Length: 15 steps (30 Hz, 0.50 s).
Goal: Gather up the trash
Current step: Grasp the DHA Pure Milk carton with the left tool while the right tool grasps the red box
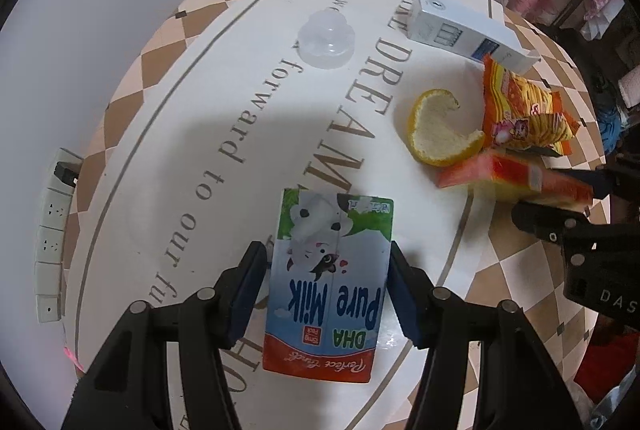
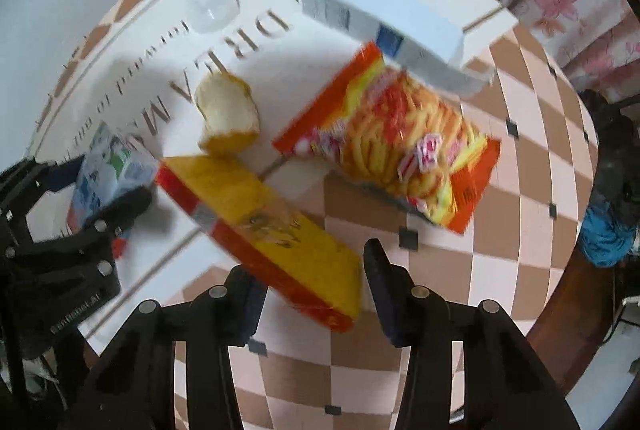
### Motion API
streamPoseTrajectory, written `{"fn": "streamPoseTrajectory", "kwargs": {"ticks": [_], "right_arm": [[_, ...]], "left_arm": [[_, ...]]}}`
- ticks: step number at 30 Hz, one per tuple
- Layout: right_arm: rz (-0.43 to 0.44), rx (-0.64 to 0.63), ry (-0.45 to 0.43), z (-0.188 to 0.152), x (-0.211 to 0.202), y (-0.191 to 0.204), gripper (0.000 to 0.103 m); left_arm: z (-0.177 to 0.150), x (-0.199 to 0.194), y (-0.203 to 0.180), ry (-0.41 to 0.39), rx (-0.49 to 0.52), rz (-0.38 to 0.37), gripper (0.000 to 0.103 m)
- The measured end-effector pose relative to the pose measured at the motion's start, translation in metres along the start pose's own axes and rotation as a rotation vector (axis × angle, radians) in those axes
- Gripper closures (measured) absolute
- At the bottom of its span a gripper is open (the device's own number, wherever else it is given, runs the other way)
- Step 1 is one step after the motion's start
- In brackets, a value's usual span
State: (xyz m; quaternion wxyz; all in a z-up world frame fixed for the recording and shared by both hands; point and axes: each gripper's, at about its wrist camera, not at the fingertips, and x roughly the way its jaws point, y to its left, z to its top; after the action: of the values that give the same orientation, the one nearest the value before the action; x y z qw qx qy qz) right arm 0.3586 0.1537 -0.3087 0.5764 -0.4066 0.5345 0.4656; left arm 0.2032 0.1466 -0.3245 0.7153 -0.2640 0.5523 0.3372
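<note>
Milk carton (image 1: 328, 286) sits squeezed between the left tongs (image 1: 326, 290), both dark pads pressed against its long sides, its printed cow and "Pure Milk" lettering facing the camera upside down. It lies low at six o'clock on the round white surface (image 1: 224, 78) with the grey lettering. Over on the right wrist view, the right tongs (image 2: 310, 294) straddle the near end of the yellow-and-red box (image 2: 264, 226); the left pad looks to be against its edge, but a sliver of gap shows on the right side, and with the blur I cannot tell whether the grip is made. That box runs diagonally from the tongs toward ten o'clock. Beyond it at eleven o'clock lies a curl of orange peel (image 2: 228, 114), at one o'clock the orange snack bag (image 2: 396, 142), and farther at twelve the white-and-blue carton (image 2: 384, 18) on its side. A clear plastic cup (image 1: 326, 38) rests at twelve o'clock in the left view, well apart from the rest.
</note>
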Motion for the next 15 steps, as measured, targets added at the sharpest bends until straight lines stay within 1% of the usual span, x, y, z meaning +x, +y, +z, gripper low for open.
{"fn": "streamPoseTrajectory", "kwargs": {"ticks": [3, 4, 5, 6, 7, 9, 11, 14, 15], "right_arm": [[0.02, -0.012, -0.031, 0.018, -0.006, 0.008, 0.054], [0.039, -0.012, -0.039, 0.022, -0.008, 0.009, 0.057], [0.054, -0.011, -0.038, 0.024, -0.008, 0.01, 0.062], [0.075, -0.006, -0.032, 0.022, -0.005, 0.016, 0.072], [0.103, 0.007, -0.024, 0.024, -0.004, 0.015, 0.077], [0.102, 0.026, -0.036, 0.02, -0.005, 0.018, 0.077], [0.153, 0.067, -0.053, 0.016, -0.008, 0.016, 0.078], [0.185, 0.134, -0.099, 0.0, -0.016, 0.011, 0.08], [0.194, 0.151, -0.113, -0.01, -0.021, 0.011, 0.08]], "left_arm": [[0.001, -0.002, 0.005, -0.006, -0.015, -0.006, 0.047], [0.0, -0.003, 0.007, -0.008, -0.017, -0.006, 0.047], [0.001, -0.004, 0.009, -0.011, -0.019, -0.009, 0.048], [0.001, -0.004, 0.011, -0.012, -0.021, -0.015, 0.048], [0.001, -0.005, 0.012, -0.011, -0.021, -0.016, 0.056], [0.001, -0.006, 0.016, -0.009, -0.02, -0.019, 0.056], [0.0, -0.01, 0.019, -0.018, -0.025, -0.021, 0.056], [-0.004, -0.018, 0.024, -0.036, -0.031, -0.022, 0.057], [-0.006, -0.021, 0.023, -0.04, -0.029, -0.021, 0.057]]}}
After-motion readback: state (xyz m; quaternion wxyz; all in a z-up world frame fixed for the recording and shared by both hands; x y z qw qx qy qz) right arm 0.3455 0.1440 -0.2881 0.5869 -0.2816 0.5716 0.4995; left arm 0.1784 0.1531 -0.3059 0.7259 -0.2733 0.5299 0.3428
